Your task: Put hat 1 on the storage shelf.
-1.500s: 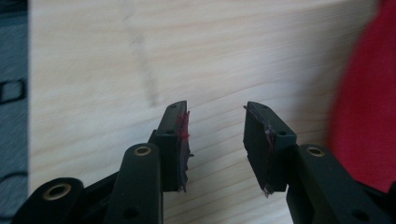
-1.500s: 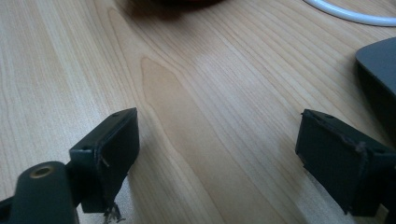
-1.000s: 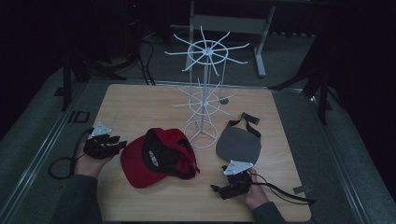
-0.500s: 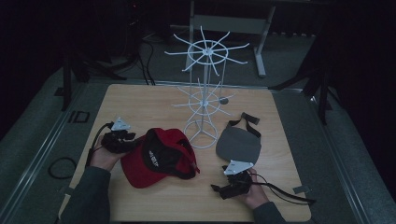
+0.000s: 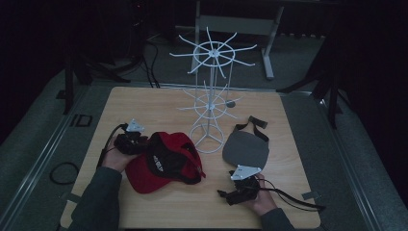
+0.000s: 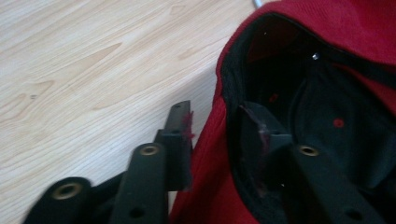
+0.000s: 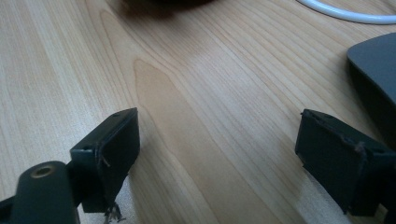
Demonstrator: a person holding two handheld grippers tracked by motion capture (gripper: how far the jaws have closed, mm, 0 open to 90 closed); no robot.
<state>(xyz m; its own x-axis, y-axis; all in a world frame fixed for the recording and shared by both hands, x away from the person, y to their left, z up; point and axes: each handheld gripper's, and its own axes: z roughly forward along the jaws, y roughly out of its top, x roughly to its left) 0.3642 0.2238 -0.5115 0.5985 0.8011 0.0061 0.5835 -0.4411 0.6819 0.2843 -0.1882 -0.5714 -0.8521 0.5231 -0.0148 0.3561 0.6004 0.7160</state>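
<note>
A red cap (image 5: 163, 163) lies upside down at the left of the wooden table (image 5: 159, 106), its black lining facing up. My left gripper (image 5: 143, 144) has come to the cap's left rim. In the left gripper view one jaw is outside the red cap (image 6: 327, 28) and the other inside, and the gripper (image 6: 217, 121) is shut on the rim cloth. A grey cap (image 5: 245, 149) lies to the right of the rack. My right gripper (image 5: 226, 195) rests low on the table in front of the grey cap. It (image 7: 219, 140) is wide open over bare wood, with the grey cap (image 7: 373, 65) off to its right.
A white wire rack (image 5: 209, 110) with two tiers of spokes stands at the table's centre between the caps; its base ring (image 7: 345, 14) shows in the right gripper view. Cables trail from both grippers. The surroundings are dark, with stands and cables behind the table.
My left gripper moved right from the table's left edge to the red cap and closed on its rim. The right gripper stayed where it was.
</note>
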